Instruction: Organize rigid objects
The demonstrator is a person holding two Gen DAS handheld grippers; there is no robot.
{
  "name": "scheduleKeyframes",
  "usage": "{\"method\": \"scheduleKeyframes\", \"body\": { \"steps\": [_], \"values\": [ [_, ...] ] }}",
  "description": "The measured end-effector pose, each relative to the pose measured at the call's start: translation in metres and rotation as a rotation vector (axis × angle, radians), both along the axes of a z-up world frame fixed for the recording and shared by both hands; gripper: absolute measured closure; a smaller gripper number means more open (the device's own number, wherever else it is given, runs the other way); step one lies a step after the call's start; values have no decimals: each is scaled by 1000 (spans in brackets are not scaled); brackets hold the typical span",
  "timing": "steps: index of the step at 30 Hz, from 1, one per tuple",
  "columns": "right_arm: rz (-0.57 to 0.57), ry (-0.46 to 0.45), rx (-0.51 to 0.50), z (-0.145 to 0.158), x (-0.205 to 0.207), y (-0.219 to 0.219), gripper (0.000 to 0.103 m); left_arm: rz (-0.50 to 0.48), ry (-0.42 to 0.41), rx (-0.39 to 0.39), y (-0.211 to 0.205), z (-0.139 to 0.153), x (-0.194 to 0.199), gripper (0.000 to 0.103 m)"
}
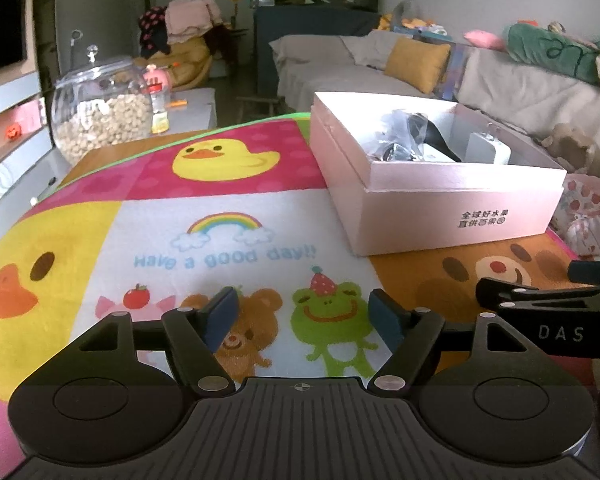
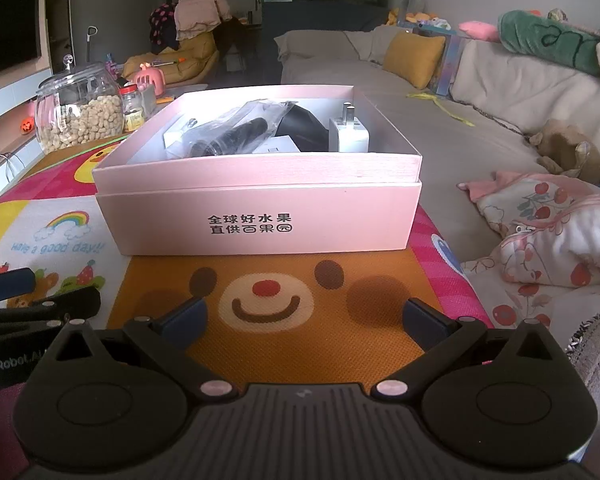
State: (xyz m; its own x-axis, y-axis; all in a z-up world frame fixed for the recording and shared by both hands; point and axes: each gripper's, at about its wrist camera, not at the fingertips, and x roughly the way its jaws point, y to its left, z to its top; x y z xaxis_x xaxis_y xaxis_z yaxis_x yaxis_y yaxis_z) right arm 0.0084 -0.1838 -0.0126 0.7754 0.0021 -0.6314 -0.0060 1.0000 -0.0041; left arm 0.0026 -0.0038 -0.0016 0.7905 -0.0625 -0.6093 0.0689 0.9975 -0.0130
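Basically both tongs — left tongs, right tongs — hung wide open and empty over the bench mat, while the rigid items, white charger included, sat in the pink box — light, stiff, probably best gripped across its flat sides.

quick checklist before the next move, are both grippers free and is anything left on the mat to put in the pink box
1. Left gripper empty, fingers apart: ok.
2. Right gripper empty, fingers apart: ok.
3. Pink box open and upright on the mat: ok.
4. White plug and bagged black item already inside the box: ok.
5. Loose items left on the mat: none seen in either view, but the area behind the box is hidden: cannot tell.
6. Room left in the box for more: cannot tell, its near wall hides the floor.
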Motion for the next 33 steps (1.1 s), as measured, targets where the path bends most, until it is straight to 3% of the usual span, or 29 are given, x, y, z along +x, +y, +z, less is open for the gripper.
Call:
{"method": "scheduleKeyframes", "body": {
  "steps": [33],
  "values": [
    [0,0,1,0,0,0,0,4,-2,12,1,-1,2,24]
  ]
}}
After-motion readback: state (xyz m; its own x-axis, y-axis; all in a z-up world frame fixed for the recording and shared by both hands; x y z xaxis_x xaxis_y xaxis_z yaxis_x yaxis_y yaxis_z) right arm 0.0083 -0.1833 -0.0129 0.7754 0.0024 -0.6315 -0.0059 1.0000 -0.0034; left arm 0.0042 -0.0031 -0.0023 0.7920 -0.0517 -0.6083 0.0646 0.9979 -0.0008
